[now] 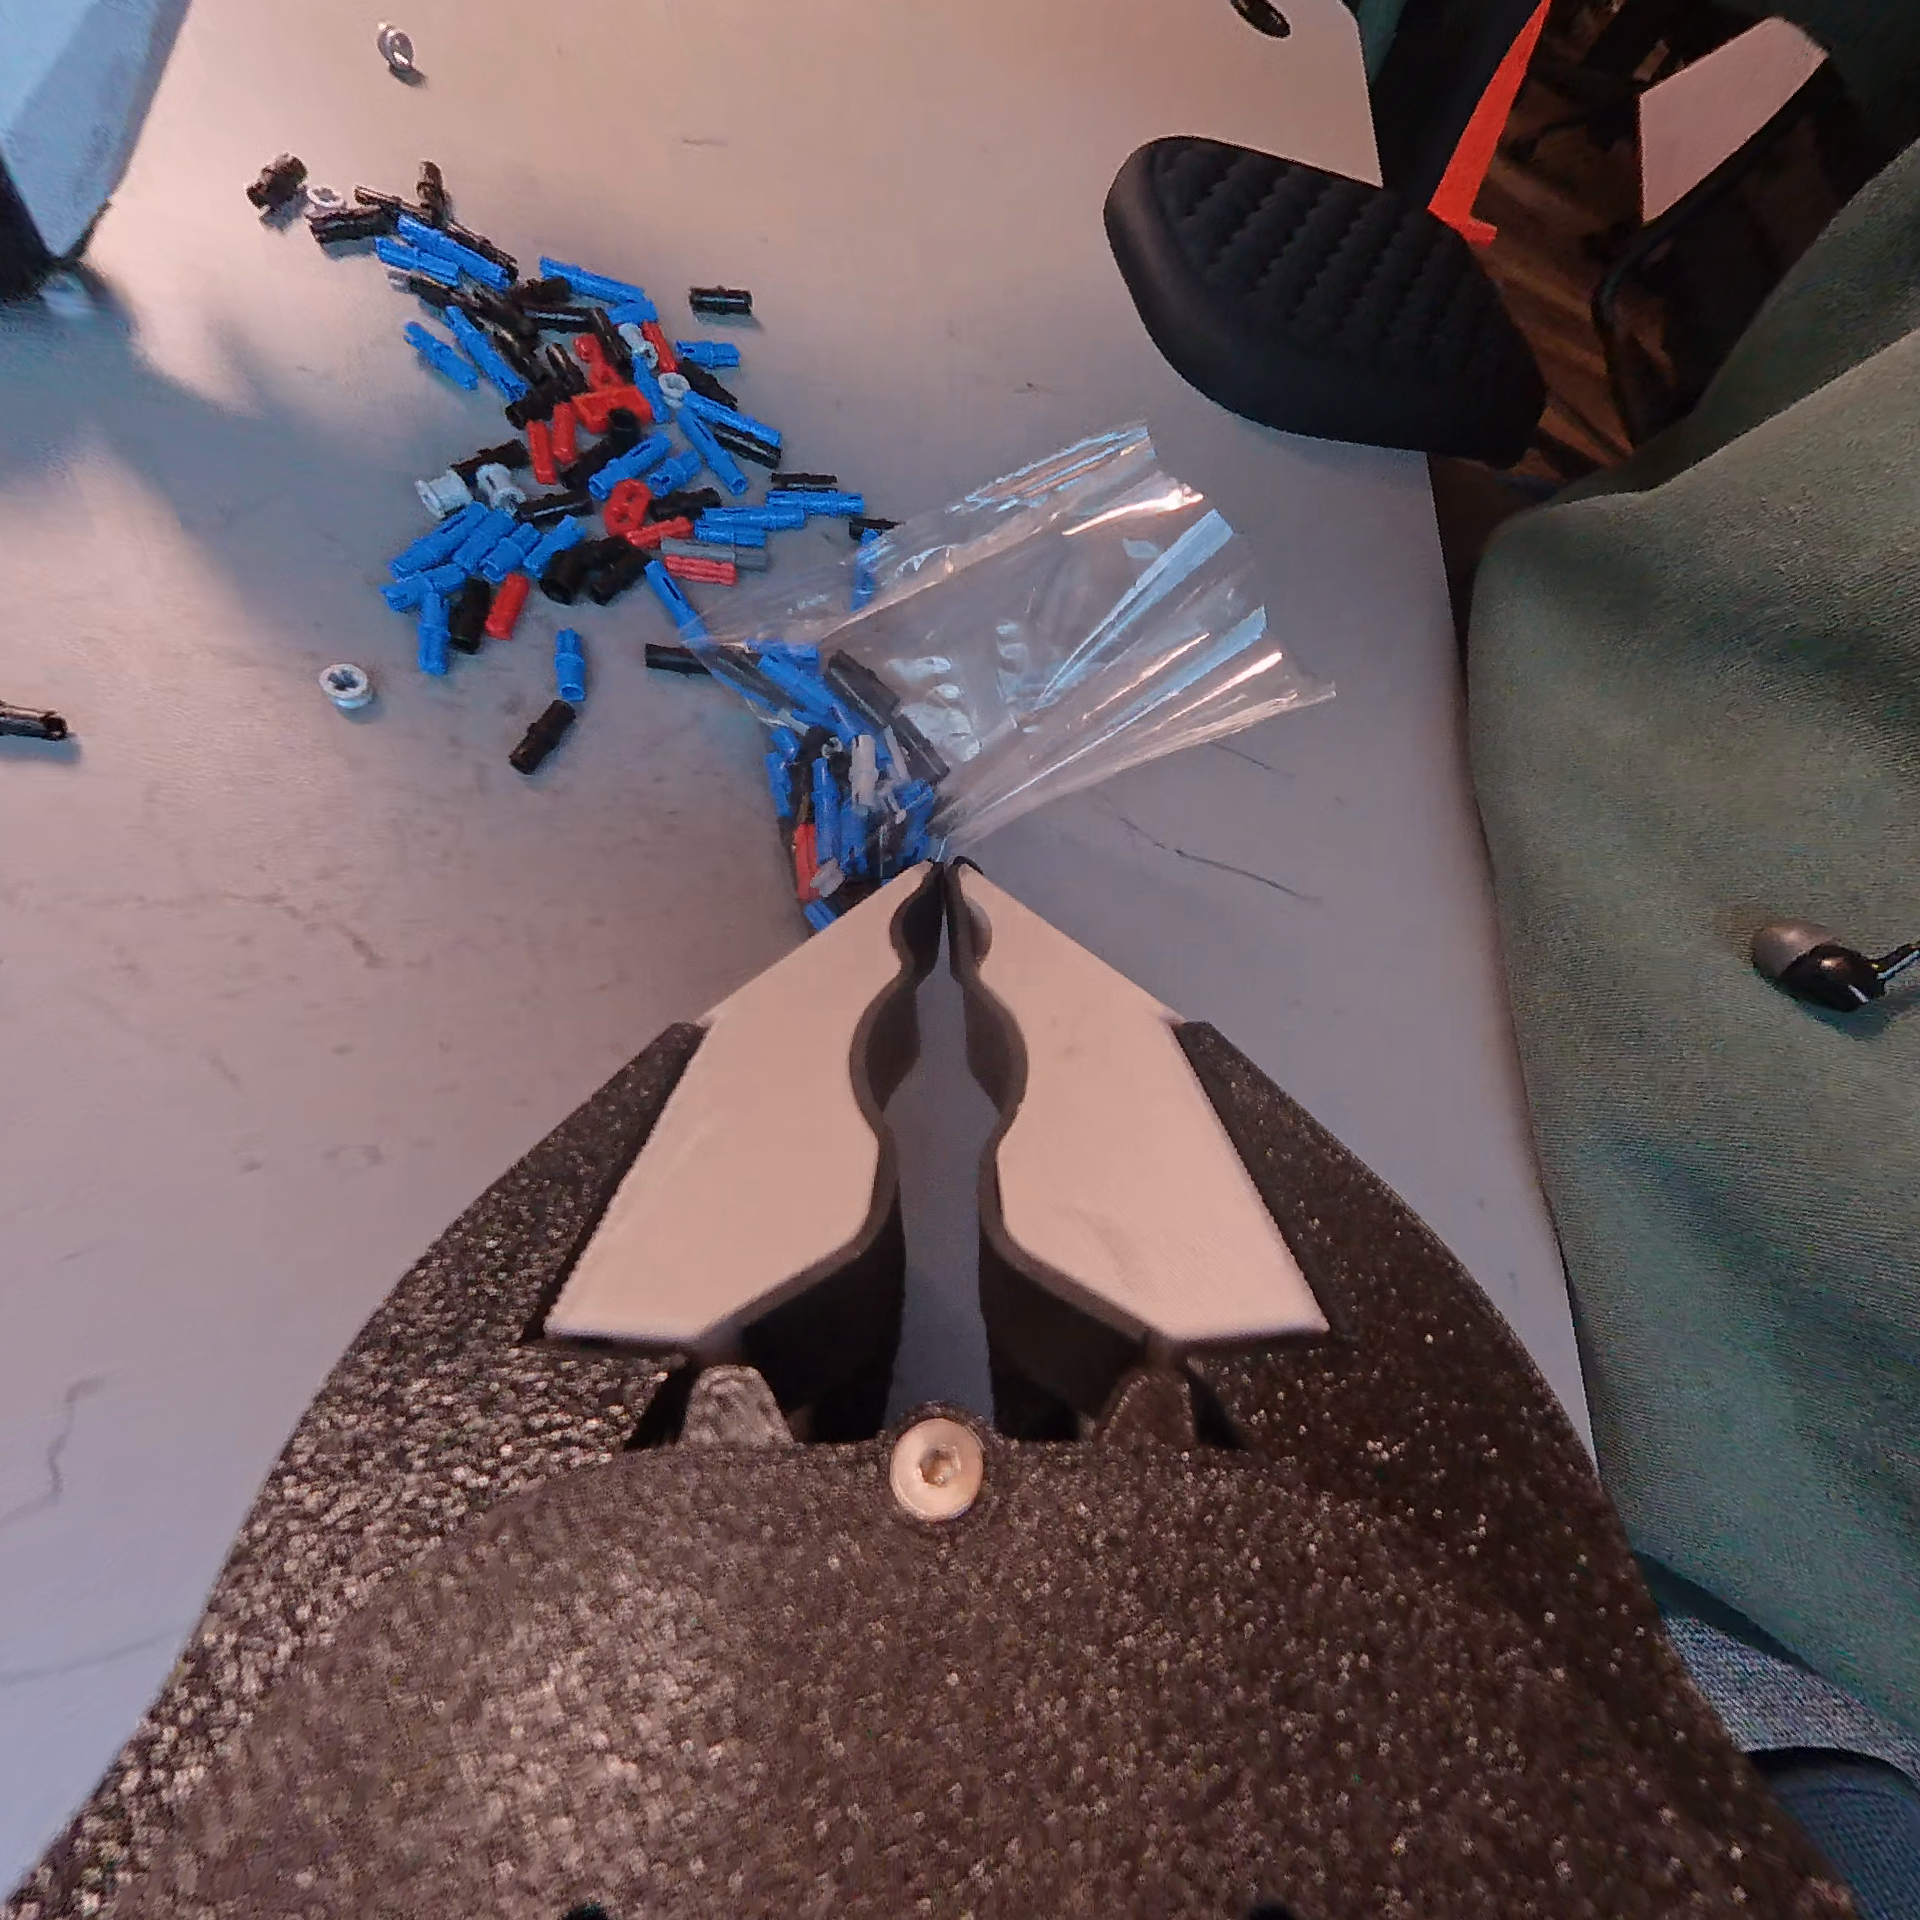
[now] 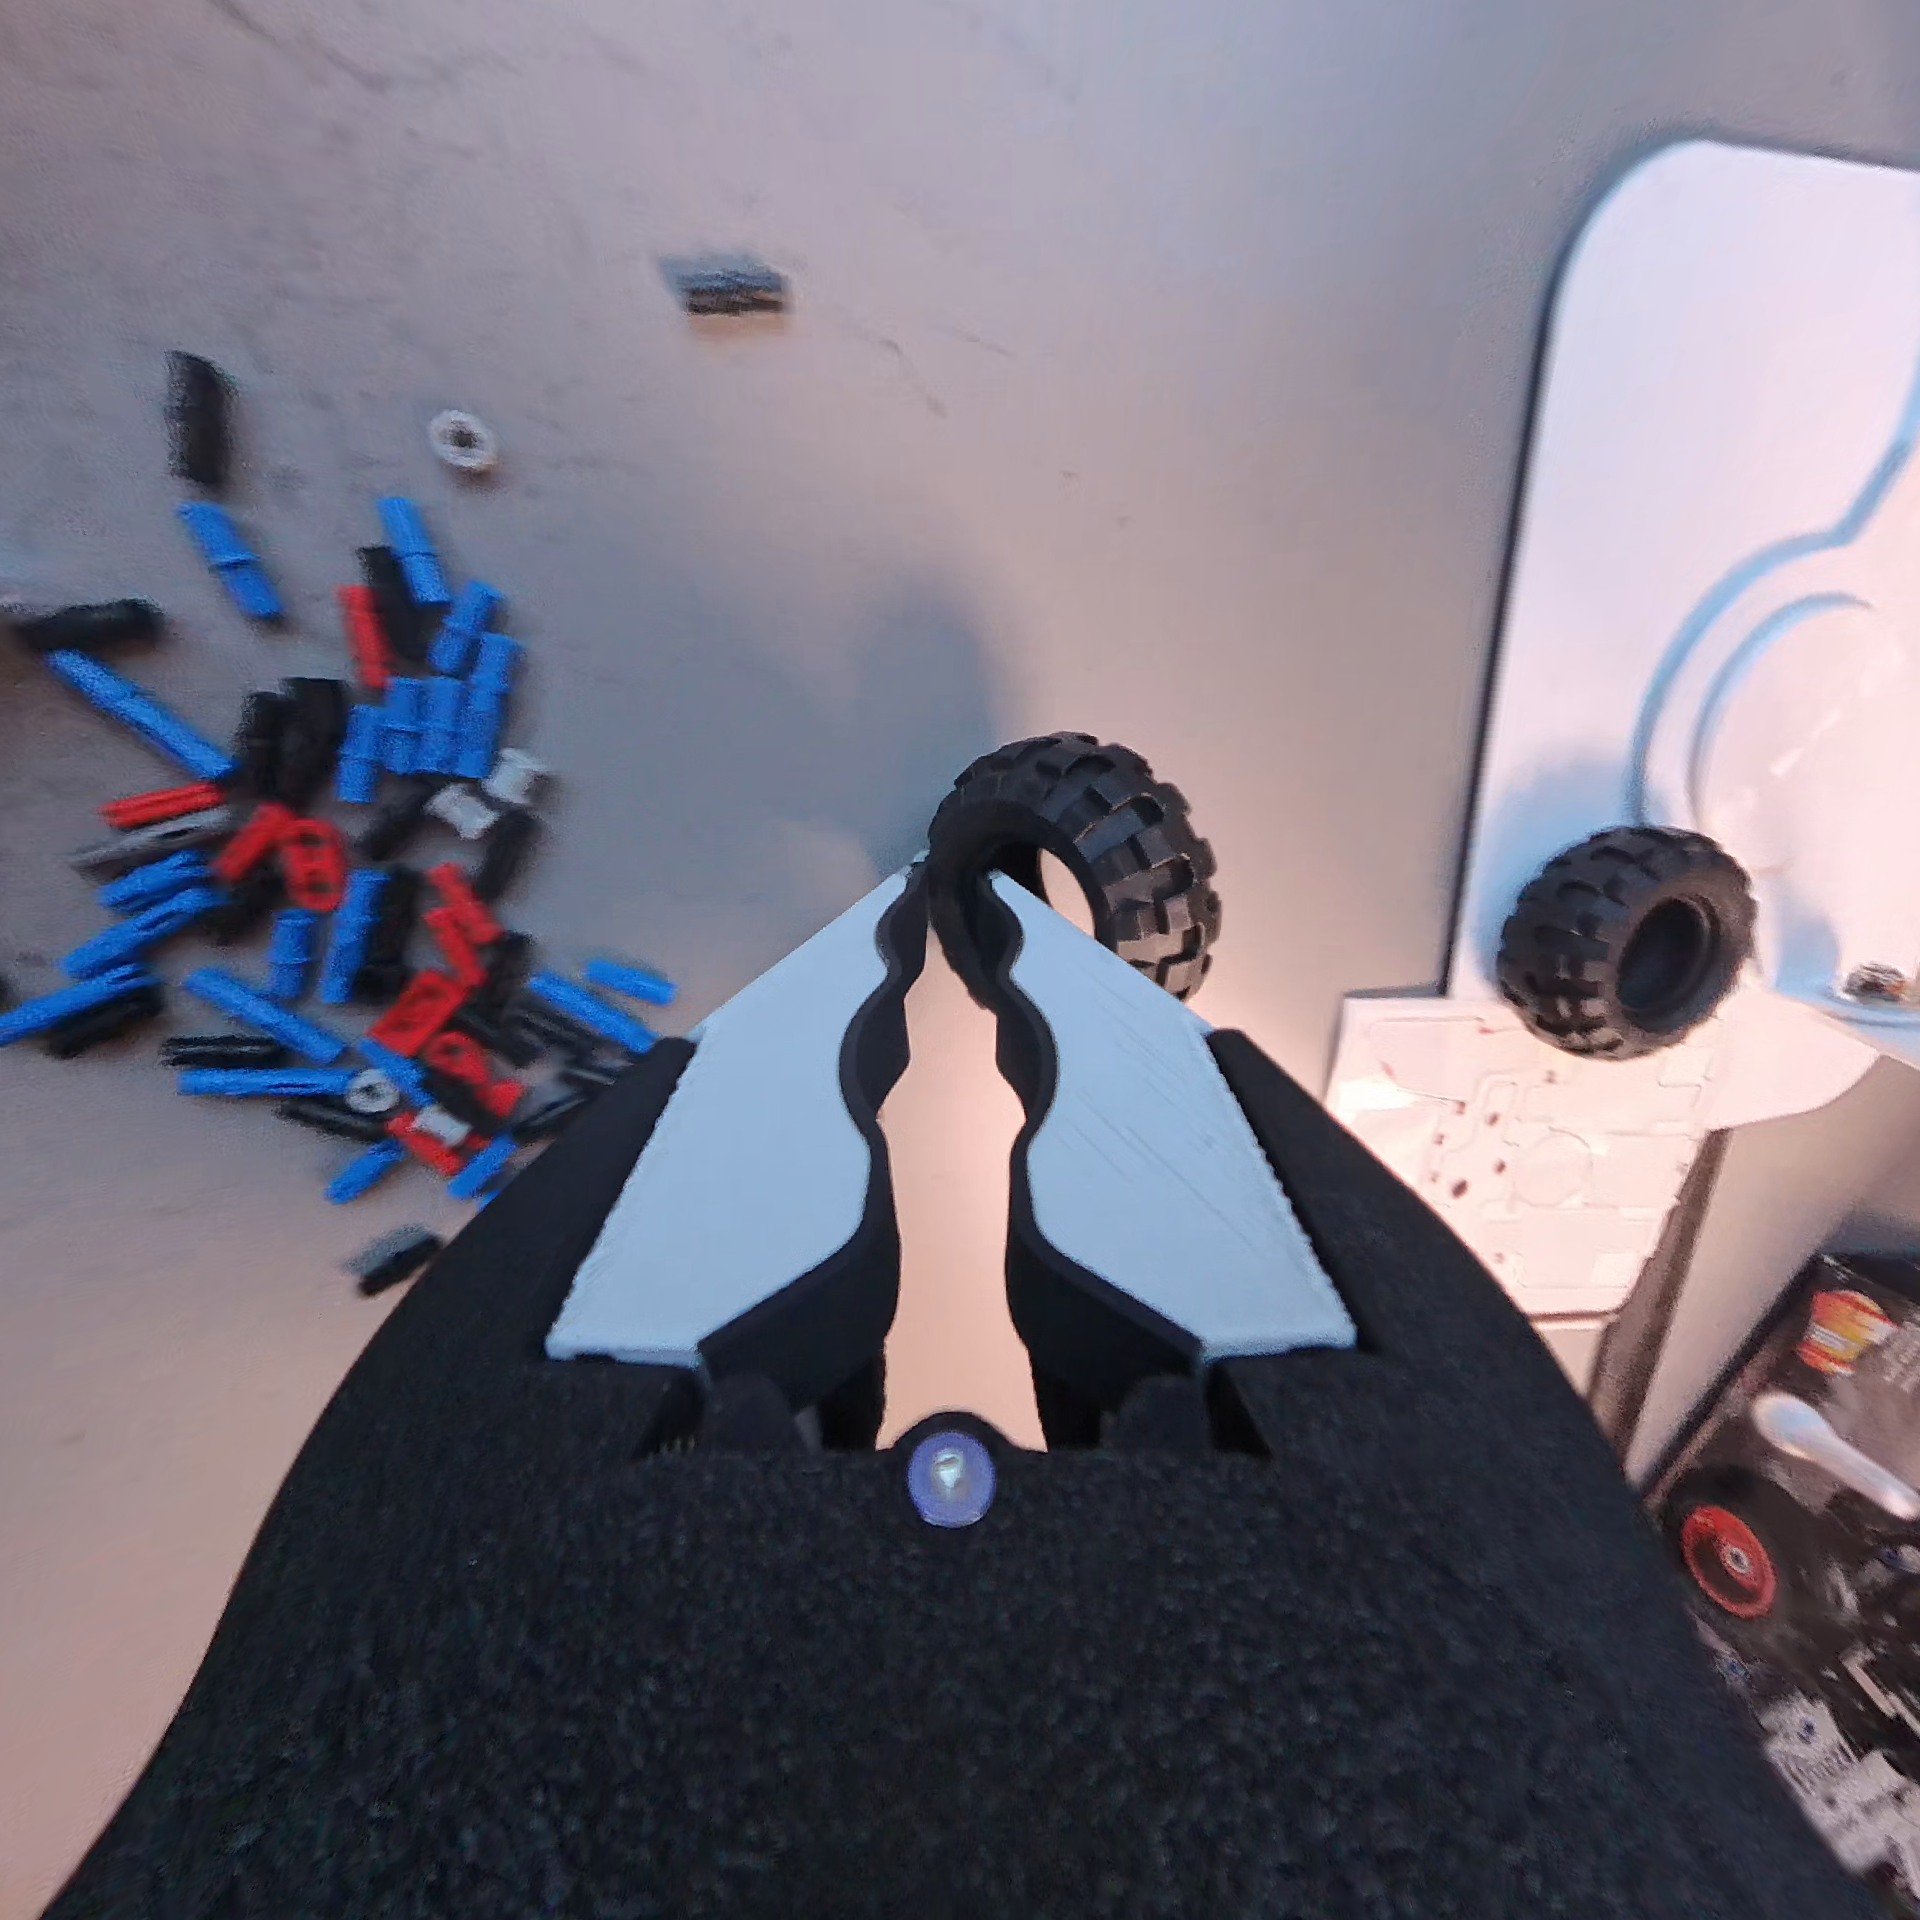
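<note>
I note the left gripper [image 1: 943, 871] pinching the clear bag [image 1: 1049, 634] at twelve o'clock; the right gripper [image 2: 956, 873] jaws clamp a black tyre [image 2: 1101, 842], pegs [image 2: 343, 831] at nine.

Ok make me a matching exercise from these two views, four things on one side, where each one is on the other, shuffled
Things:
1. clear plastic bag
2. knobby black tyre
3. second black tyre
4. loose blue, black and red pins

Places:
A. scattered on the grey table
B. pinched by the left tongs
C. resting against the white tray
D. gripped through its wall by the right tongs

Pairs: 1-B, 2-D, 3-C, 4-A
</note>
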Motion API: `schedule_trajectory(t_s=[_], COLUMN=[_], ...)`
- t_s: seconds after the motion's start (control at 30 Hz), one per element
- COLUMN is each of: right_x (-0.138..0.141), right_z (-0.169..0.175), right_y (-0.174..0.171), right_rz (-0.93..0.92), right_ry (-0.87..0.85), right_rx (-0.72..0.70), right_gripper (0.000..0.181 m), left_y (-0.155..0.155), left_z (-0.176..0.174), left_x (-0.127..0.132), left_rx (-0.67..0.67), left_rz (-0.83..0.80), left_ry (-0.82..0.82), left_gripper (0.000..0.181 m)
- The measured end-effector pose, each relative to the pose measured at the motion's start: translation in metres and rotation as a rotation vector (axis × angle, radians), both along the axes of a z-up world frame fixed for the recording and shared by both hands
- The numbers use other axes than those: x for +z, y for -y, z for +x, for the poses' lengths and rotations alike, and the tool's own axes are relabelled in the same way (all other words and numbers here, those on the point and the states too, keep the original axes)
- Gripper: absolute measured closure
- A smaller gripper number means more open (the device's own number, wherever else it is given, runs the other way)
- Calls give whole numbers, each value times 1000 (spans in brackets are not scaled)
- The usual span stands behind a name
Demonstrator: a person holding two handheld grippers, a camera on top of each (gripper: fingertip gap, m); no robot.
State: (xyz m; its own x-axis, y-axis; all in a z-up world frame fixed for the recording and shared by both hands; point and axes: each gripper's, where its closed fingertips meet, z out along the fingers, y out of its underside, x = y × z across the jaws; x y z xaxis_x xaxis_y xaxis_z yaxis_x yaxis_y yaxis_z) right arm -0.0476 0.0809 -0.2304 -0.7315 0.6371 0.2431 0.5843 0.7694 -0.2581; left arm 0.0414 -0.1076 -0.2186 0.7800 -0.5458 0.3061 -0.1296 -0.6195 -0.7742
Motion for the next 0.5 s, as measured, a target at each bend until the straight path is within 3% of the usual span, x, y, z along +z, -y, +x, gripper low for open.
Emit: schedule_trajectory(t_s=[0.17,0.27,0.37,0.5], right_x=[3,16,10,-1], right_z=[28,-10,-49,-39], right_y=[41,48,59,97], right_rz=[-36,-55,-48,-11], right_ry=[84,-16,-69,-66], right_rx=[119,106,129,312], right_gripper=[173,173,173,173], left_y=[0,0,-1,-1], left_z=[0,0,-2,-2], left_x=[-1,-1,0,2], left_rx=[-1,4,11,15], left_rz=[-7,-3,1,14], left_ry=[5,1,1,4], left_gripper=[181,181,181,181])
